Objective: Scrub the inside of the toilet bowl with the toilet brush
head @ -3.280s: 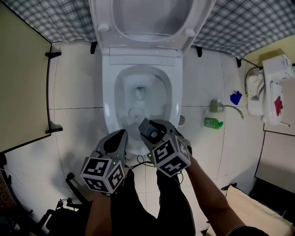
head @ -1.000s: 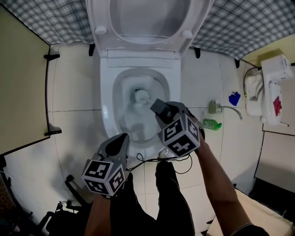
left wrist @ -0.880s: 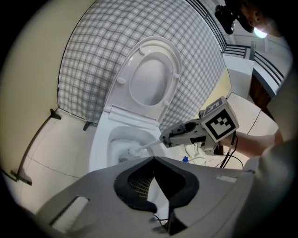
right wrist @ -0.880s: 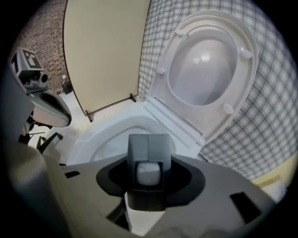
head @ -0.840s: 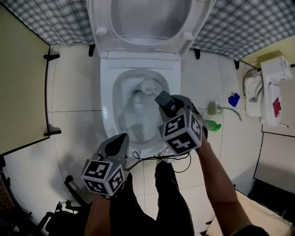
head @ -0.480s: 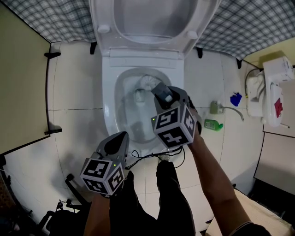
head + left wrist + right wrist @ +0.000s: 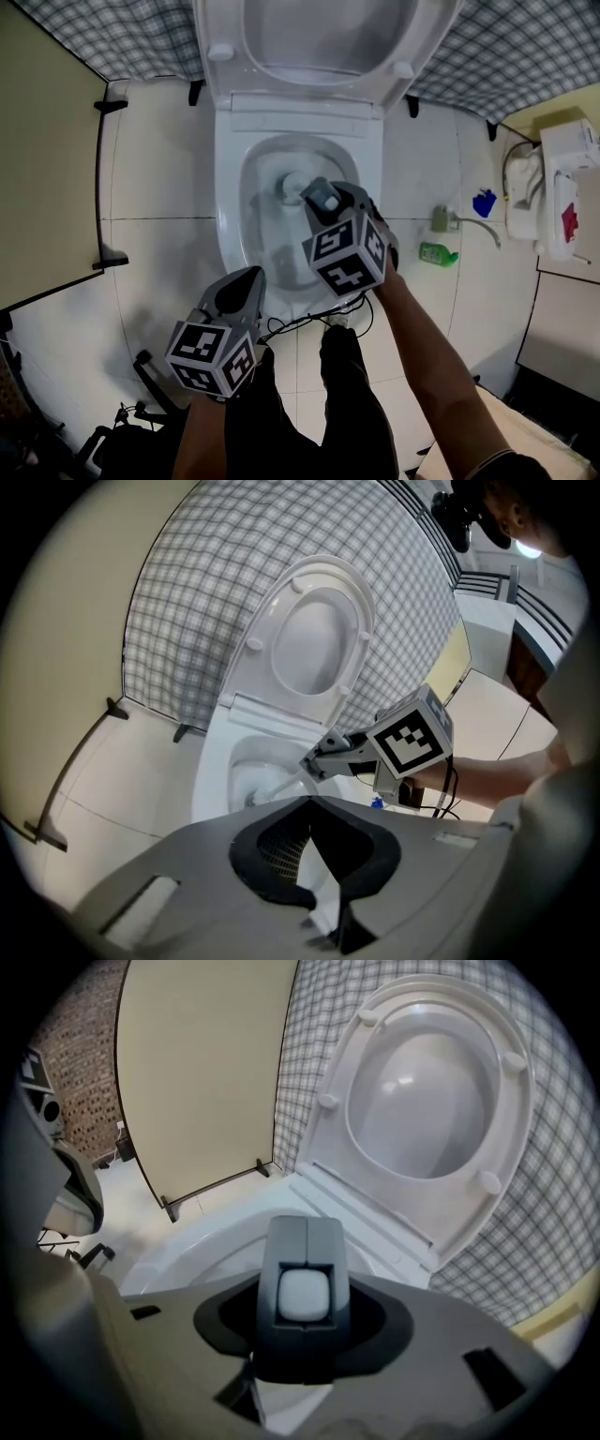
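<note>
You are looking steeply down at a white toilet bowl (image 7: 228, 216) with its seat and lid (image 7: 319, 37) raised against a blue-grey checked wall covering (image 7: 94, 28).

Left of the bowl, a beige partition panel (image 7: 47, 169) stands on black feet on a floor (image 7: 159, 169) of large, pale, glossy tiles.

Your left gripper (image 7: 249, 276) hangs just in front of the bowl's near rim, towards its left side. Its jaws meet at the tips with nothing between them, so it looks parked clear of the work.

Over the bowl's right half, your right gripper (image 7: 322, 196) points steeply down and is clamped on the handle of the toilet brush (image 7: 292, 182), a jaw on either side. That tilt lets the shaft reach over the rim. The white brush head sits inside the bowl, towards the back and near the drain opening. Whether the bristles press on the porcelain cannot be told.

A thin black cable (image 7: 286, 323) loops by the bowl's front.

Right of the bowl, a green bottle (image 7: 437, 254) and a small blue object (image 7: 483, 202) sit on the floor. Further right is a white unit (image 7: 562, 169).
</note>
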The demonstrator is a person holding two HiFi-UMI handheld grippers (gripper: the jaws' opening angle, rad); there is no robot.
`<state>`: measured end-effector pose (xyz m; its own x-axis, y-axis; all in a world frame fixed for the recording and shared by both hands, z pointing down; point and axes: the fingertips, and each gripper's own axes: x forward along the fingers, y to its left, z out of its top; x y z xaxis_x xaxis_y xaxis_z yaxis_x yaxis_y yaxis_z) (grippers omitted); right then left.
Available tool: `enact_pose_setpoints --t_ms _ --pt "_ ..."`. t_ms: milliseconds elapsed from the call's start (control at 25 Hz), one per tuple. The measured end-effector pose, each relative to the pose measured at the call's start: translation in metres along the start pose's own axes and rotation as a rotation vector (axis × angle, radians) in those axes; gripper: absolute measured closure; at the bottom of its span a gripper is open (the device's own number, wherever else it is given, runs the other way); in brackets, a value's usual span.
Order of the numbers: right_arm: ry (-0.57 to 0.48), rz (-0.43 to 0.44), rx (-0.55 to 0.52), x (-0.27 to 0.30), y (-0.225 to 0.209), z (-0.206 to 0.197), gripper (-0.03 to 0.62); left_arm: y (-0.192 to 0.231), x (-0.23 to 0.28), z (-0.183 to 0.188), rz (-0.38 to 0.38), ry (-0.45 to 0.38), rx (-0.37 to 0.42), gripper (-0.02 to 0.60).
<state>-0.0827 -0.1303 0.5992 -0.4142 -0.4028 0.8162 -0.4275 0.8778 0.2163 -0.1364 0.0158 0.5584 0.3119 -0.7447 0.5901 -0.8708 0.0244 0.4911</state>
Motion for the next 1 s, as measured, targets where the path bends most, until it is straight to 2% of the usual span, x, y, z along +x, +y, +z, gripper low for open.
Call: enact_pose_setpoints --t_ms 280,400,720,800,880,1000 --pt "-0.130 -0.065 -0.002 -0.035 -0.018 0.055 0.399 0.001 -0.001 0.000 -0.002 0.000 -0.005 0.572" --pt "-0.146 -0.058 0.000 -0.034 -0.017 0.065 0.399 0.003 0.000 0.002 0.002 -0.004 -0.011 0.572" --pt "-0.053 0.016 0.002 0.004 0.012 0.028 0.399 0.011 0.000 -0.001 0.013 -0.004 -0.026 0.572" --pt "-0.034 0.005 0.010 0.009 0.014 0.014 0.399 0.012 0.000 -0.002 0.013 -0.003 -0.026 0.572" --pt "-0.027 -0.037 0.058 0.007 0.007 0.004 0.399 0.015 0.000 -0.003 0.015 -0.001 -0.024 0.572" --pt "-0.022 -0.103 0.205 -0.008 -0.015 -0.008 0.399 0.019 -0.003 -0.003 0.020 0.002 -0.028 0.572"
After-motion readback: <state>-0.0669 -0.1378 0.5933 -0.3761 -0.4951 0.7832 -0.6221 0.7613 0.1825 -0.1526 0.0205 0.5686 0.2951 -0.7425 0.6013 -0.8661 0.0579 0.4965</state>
